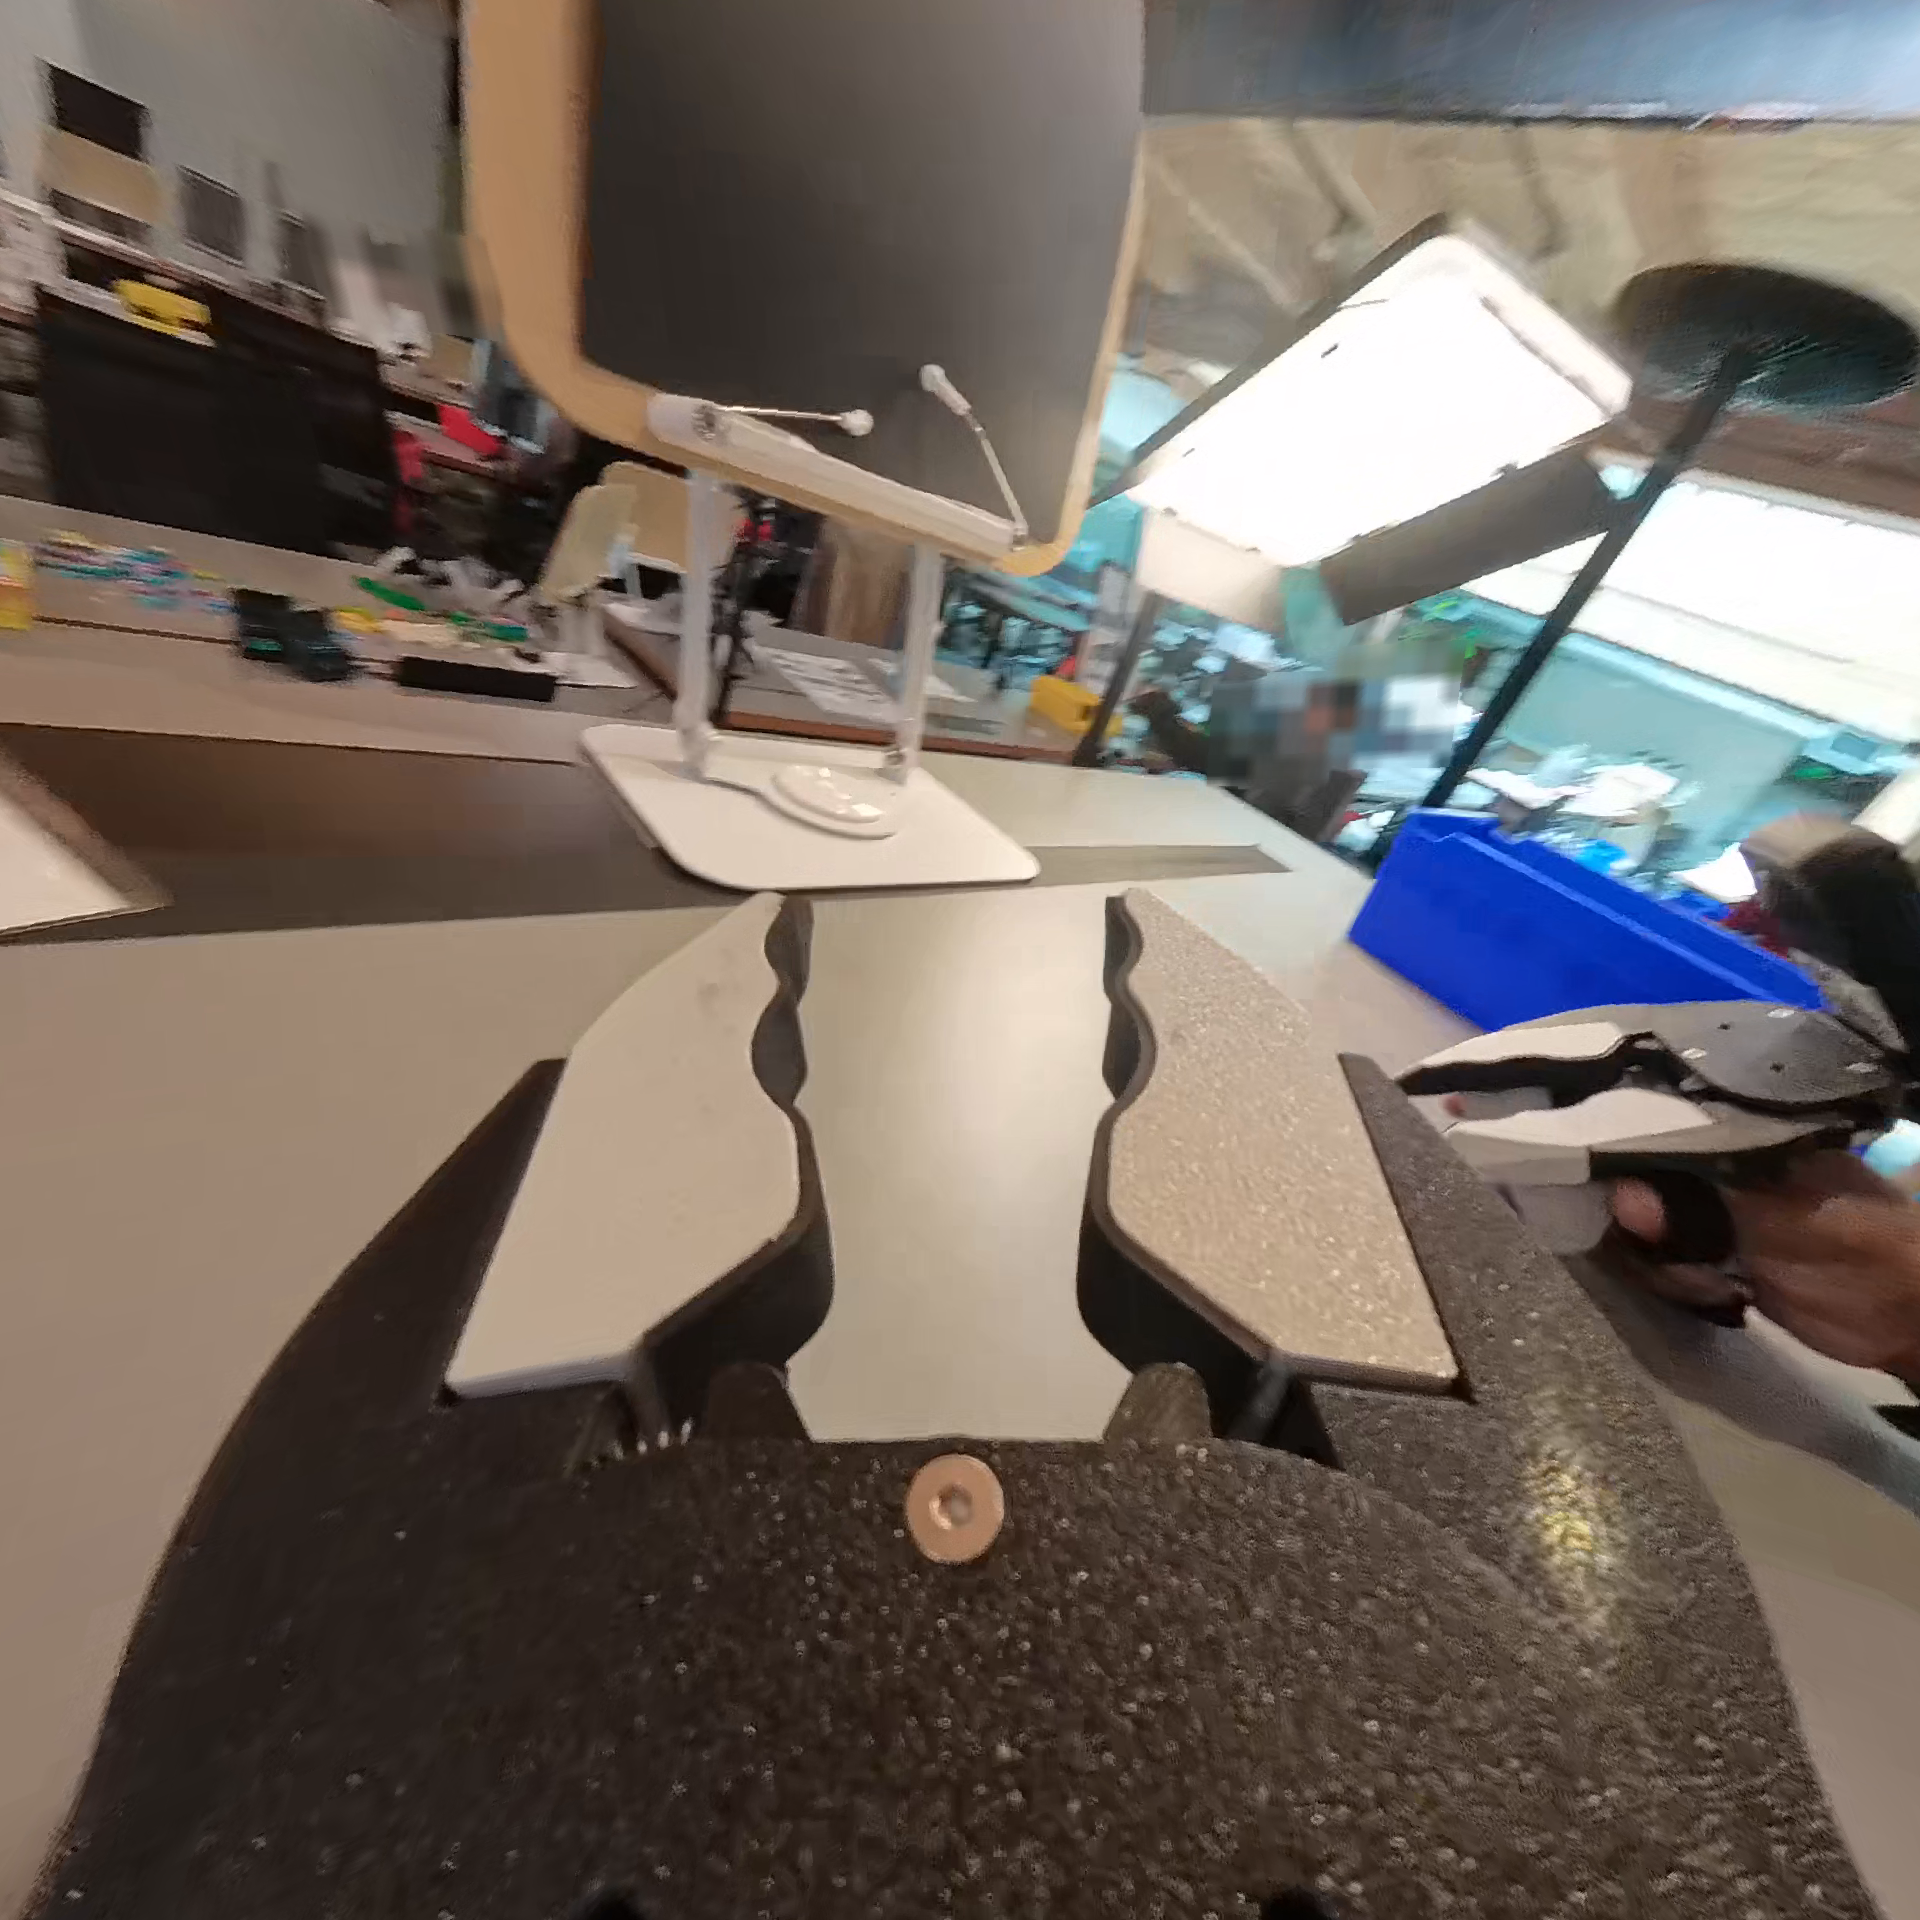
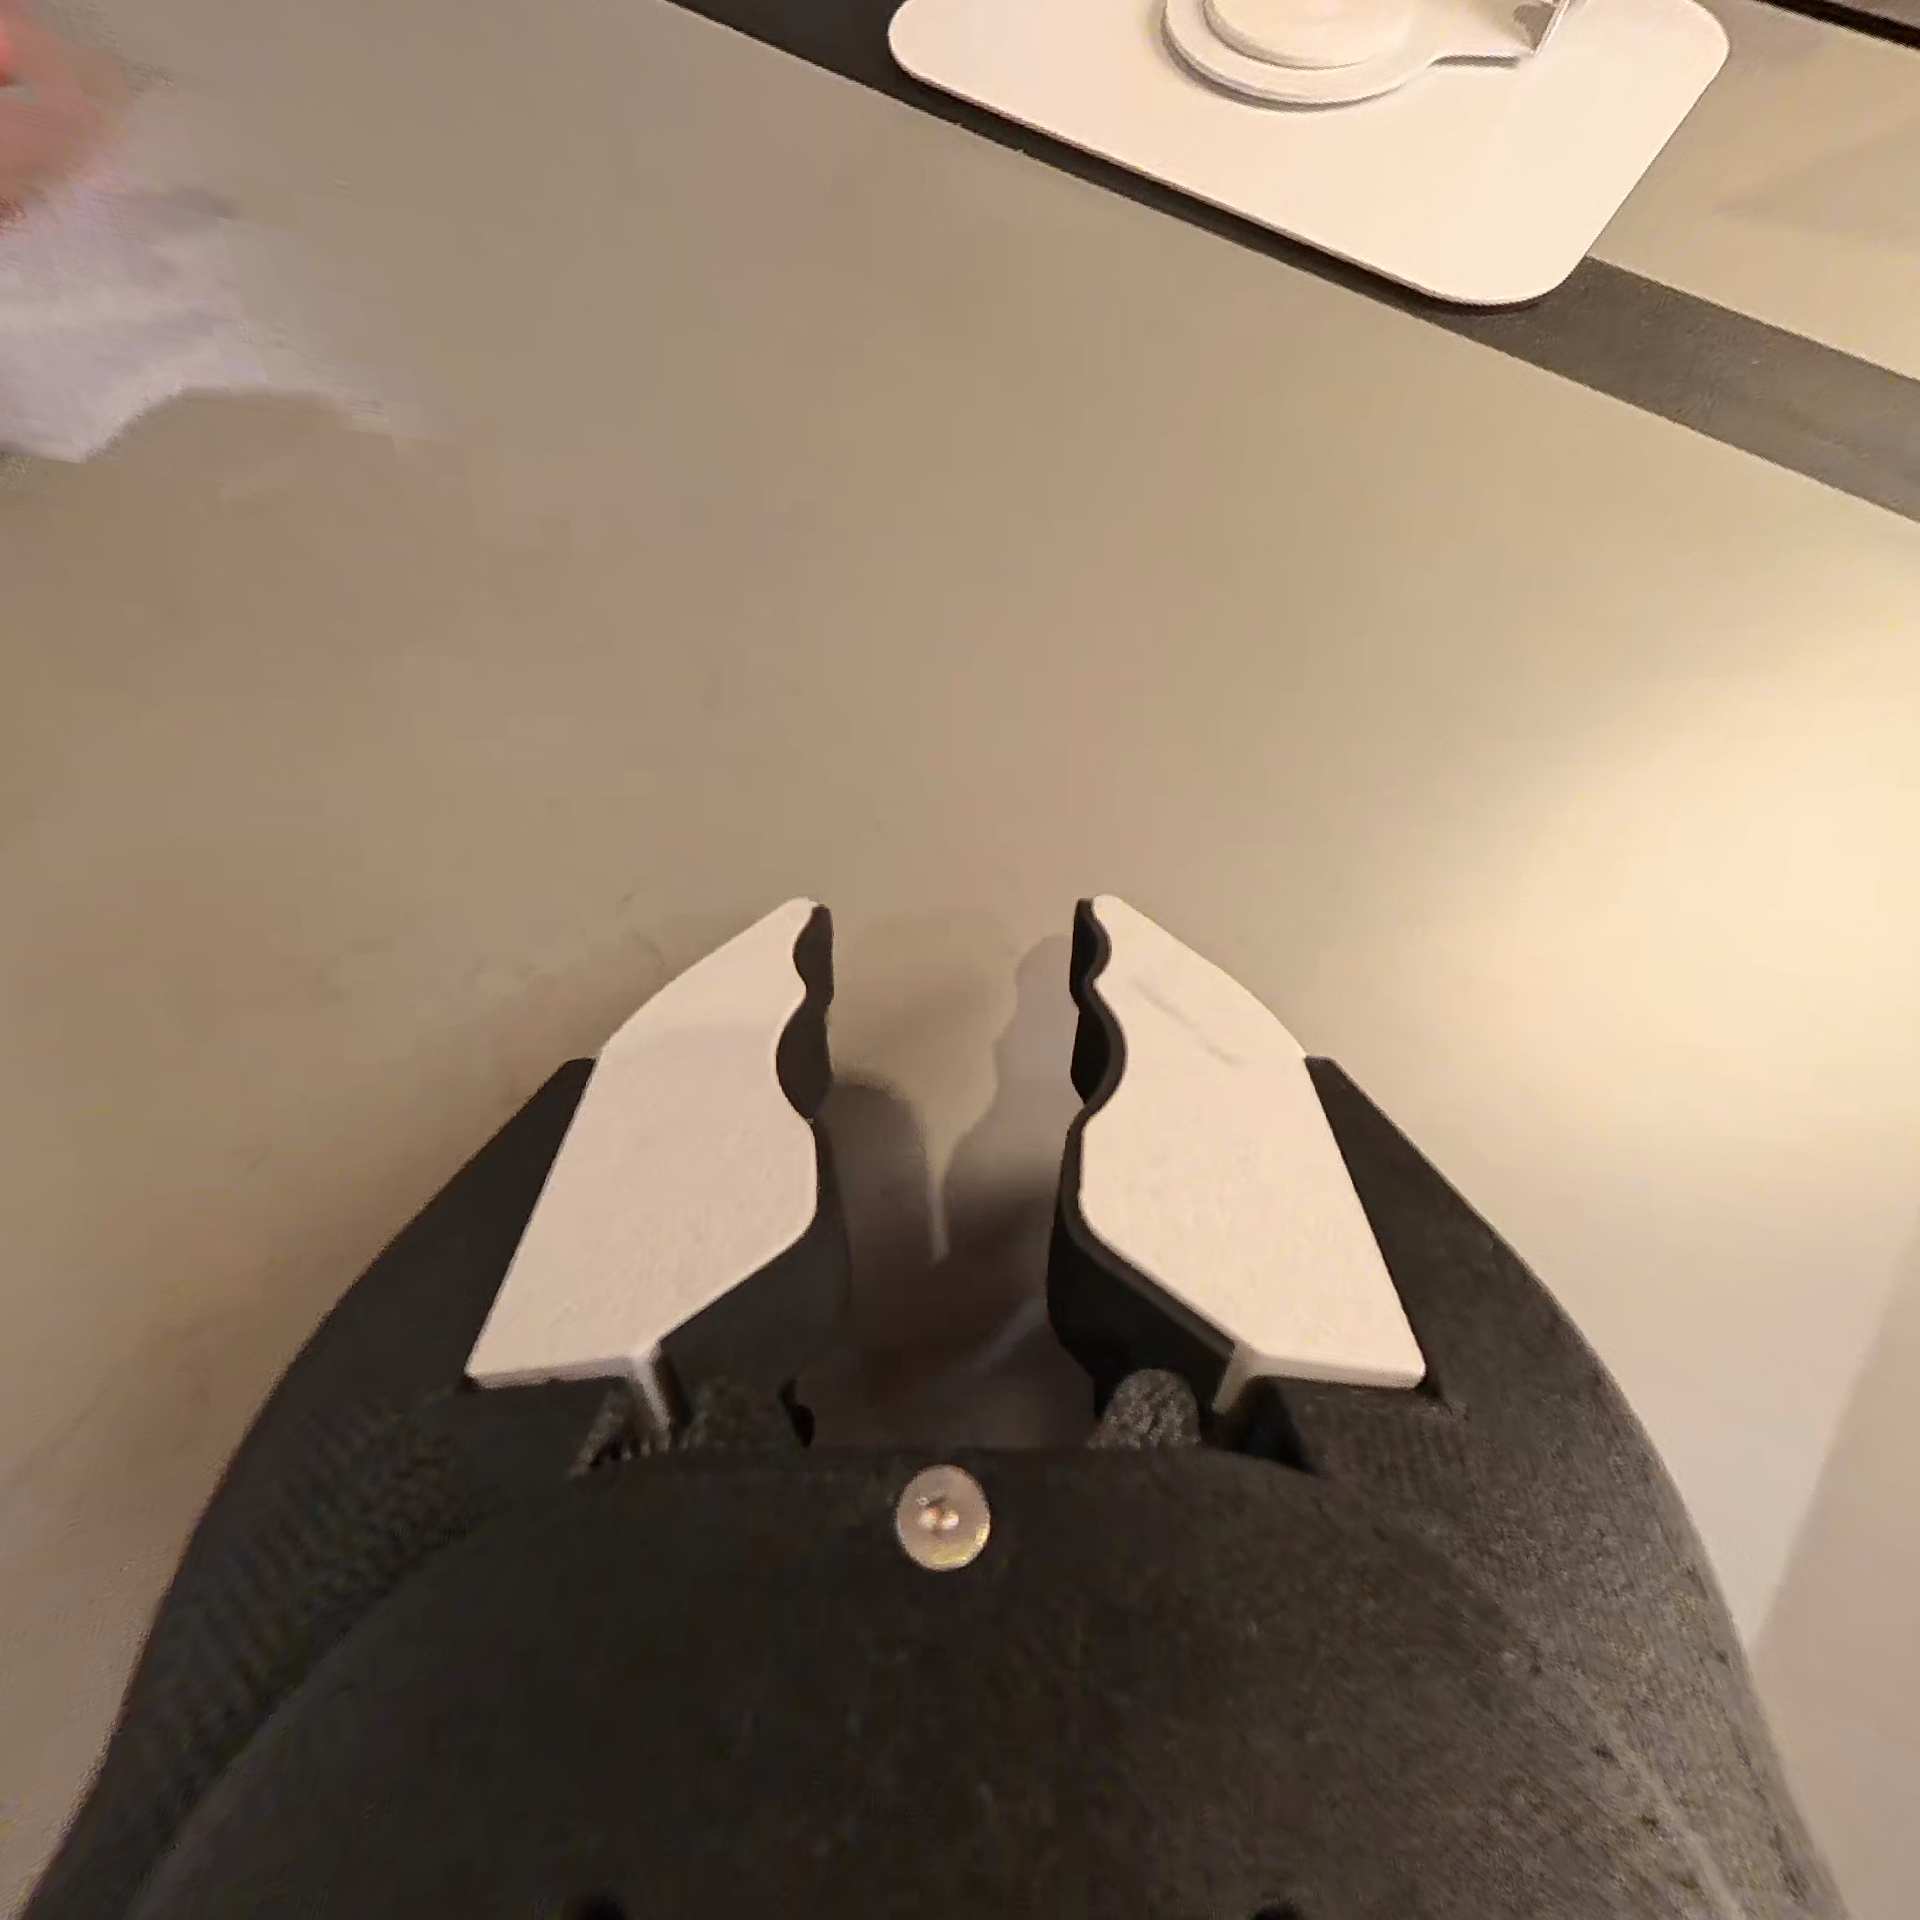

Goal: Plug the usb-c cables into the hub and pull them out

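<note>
Hub and usb-c cables appear in neither view. My left tongs (image 1: 951, 914) and right tongs (image 2: 951, 920) hang released and empty over the bench (image 2: 623, 623), a white stand (image 1: 821, 821) at its far edge.

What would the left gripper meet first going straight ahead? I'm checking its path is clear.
Probably the white stand base on the table; the open left gripper points at it, nothing between, though depth is unclear.

Workshop or lab space: long benches (image 1: 208, 613) carrying scattered parts are running across the left of the frame, a blue bin (image 1: 1538, 925) is sitting at right, a studio light panel (image 1: 1382, 384) is glowing upper right.
</note>
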Demonstrator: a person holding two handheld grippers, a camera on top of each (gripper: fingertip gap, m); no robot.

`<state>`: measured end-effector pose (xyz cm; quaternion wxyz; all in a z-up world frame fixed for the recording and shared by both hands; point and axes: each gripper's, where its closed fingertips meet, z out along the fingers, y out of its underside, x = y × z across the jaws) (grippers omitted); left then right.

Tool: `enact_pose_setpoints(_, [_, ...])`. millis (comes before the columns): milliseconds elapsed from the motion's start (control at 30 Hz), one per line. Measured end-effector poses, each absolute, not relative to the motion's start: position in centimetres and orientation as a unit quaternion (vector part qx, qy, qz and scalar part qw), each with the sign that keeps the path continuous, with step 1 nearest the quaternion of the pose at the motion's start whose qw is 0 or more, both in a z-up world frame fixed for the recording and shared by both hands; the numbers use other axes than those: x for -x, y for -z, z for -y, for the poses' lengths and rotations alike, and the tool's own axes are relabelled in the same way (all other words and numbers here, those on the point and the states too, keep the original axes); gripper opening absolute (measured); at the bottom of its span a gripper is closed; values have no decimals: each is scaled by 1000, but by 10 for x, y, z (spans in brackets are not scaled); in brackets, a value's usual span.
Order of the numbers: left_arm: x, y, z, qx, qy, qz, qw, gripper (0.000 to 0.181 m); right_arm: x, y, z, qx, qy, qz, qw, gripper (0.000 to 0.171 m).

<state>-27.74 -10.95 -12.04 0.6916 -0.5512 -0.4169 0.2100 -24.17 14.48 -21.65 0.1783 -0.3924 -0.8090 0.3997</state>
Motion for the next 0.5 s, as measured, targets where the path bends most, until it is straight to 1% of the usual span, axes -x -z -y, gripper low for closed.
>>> enact_pose_setpoints(67, [247, 108, 130, 554, -255, 432, 664, 55, 242, 215, -144, 393, -409, 806, 167, 44])
enact_pose_setpoints(167, [197, 75, 183, 545, -329, 468, 613, 50, 240, 215, -142, 389, -416, 808, 151, 44])
enact_pose_setpoints(233, [172, 50, 242, 538, -394, 512, 541, 47, 237, 216, -139, 380, -415, 815, 139, 44])
enact_pose_setpoints(300, [154, 34, 319, 522, -445, 587, 431, 47, 236, 220, -137, 374, -405, 824, 133, 44])
enact_pose_setpoints(333, [147, 34, 358, 511, -449, 631, 372, 49, 235, 222, -136, 369, -396, 830, 134, 45])
enact_pose_setpoints(400, [141, 52, 418, 509, -403, 705, 285, 52, 232, 226, -133, 354, -379, 843, 144, 45])
enact_pose_setpoints(500, [144, 116, 468, 521, -268, 786, 195, 62, 229, 228, -131, 334, -365, 854, 160, 45])
